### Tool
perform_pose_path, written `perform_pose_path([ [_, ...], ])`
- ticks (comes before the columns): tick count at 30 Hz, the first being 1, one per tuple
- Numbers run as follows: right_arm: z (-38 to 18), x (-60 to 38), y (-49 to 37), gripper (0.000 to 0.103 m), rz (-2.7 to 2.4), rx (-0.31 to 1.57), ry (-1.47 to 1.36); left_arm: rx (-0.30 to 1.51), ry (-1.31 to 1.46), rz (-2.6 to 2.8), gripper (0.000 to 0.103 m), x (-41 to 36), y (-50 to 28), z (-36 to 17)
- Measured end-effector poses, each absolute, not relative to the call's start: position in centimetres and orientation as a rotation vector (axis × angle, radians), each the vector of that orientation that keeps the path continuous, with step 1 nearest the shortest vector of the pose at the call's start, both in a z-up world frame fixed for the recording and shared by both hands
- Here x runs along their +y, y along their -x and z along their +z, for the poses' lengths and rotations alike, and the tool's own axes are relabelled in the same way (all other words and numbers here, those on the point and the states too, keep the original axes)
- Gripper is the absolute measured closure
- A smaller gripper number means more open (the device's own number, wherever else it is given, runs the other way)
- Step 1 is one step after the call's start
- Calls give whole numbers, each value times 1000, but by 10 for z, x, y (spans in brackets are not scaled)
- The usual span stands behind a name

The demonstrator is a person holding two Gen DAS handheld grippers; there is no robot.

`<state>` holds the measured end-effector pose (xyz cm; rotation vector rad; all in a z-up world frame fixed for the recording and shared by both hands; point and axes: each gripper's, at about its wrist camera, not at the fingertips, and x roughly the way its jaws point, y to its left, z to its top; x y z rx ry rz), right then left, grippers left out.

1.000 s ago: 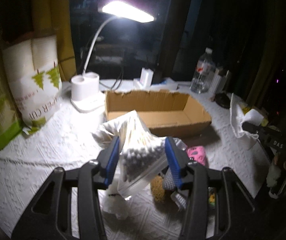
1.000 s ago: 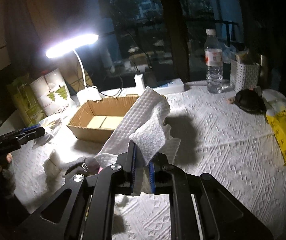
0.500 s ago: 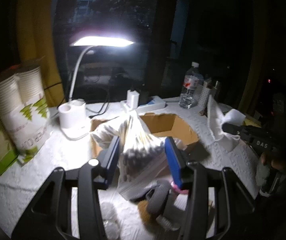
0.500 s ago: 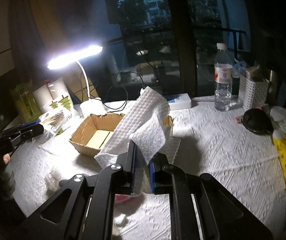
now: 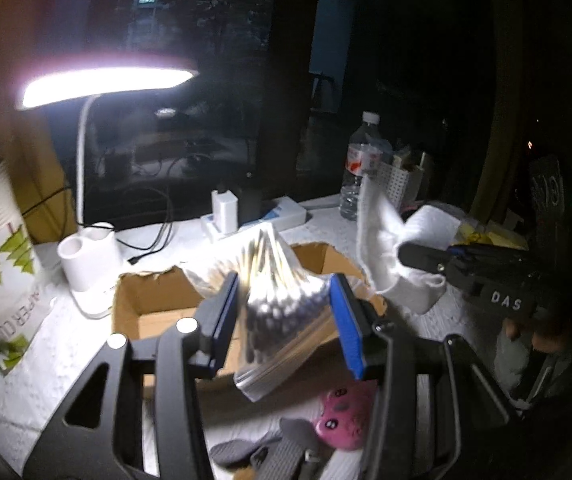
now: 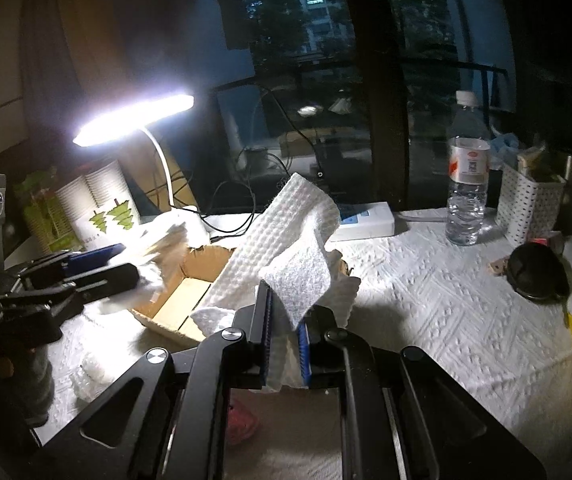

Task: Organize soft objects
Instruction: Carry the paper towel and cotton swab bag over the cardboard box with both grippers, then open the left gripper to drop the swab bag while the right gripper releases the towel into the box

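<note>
Cotton swabs in a crinkly clear bag [image 5: 282,312] fill the left claw [image 5: 286,316]; the right claw [image 6: 284,344] pinches a quilted paper towel [image 6: 286,240].

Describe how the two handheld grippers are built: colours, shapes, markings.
Both are matte black plastic frames with angular triangular cut-outs and round silver screw heads. The left gripper and right gripper each end in two flat fingers faced with blue pads. Seen from the left wrist view, the right gripper's body carries white lettering "DAS". No cables or sleeves are clearly visible.

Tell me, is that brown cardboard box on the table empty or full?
Mostly empty, as far as shown. The cardboard box shows bare floor inside, though the paper towel and the gripper's bag hide part.
</note>
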<state>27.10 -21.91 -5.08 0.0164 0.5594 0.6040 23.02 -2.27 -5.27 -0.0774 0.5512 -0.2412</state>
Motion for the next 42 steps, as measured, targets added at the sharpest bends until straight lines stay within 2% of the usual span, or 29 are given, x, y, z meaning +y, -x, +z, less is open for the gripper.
perform_pose_path([
  [25, -118, -189, -326, 91, 633, 703, 27, 818, 84, -218, 55, -51, -312, -137],
  [28, -118, -189, -326, 85, 618, 704, 40, 834, 98, -212, 53, -48, -313, -138],
  [30, -116, -189, -324, 69, 609, 702, 43, 826, 99, -206, 52, -47, -310, -134],
  [33, -110, -191, -320, 60, 592, 687, 48, 807, 95, -198, 51, -45, -305, -127],
  [40, -92, -194, -303, 56, 537, 640, 77, 760, 103, -169, 49, -35, -286, -108],
  [42, -88, -195, -297, 55, 528, 632, 83, 744, 108, -162, 38, -32, -278, -102],
])
